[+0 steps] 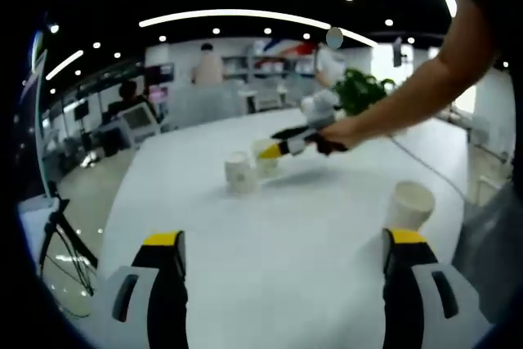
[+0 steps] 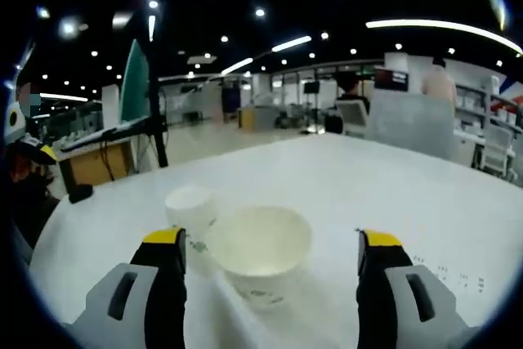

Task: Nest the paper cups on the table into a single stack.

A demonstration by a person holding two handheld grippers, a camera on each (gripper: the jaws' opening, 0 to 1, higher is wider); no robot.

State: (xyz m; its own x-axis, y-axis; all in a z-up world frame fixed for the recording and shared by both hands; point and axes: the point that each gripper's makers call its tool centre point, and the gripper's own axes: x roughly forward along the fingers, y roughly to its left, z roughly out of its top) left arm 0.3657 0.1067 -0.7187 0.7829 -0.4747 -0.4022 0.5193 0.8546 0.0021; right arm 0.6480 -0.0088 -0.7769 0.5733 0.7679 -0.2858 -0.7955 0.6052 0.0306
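Left gripper (image 1: 283,239): yellow-tipped black jaws rising at the frame bottom, spreading wide over bare table, pinching nothing. White table (image 1: 327,284): smooth, glossy, stretching toward the upper centre. Near cup (image 1: 409,204): white paper, tapered, standing at right just above the right jaw tip. Upside-down cup (image 1: 239,174): white, faint print, sitting at frame centre. Right gripper (image 1: 270,150): reaching in from the right, held in a hand (image 1: 347,131), tips at a further cup (image 1: 266,157).

Right gripper (image 2: 271,239): jaws standing apart, an open-mouthed cup (image 2: 260,255) lying tilted between them; whether the jaws are touching it, cannot tell. Upside-down cup (image 2: 189,207) standing just behind, left of centre
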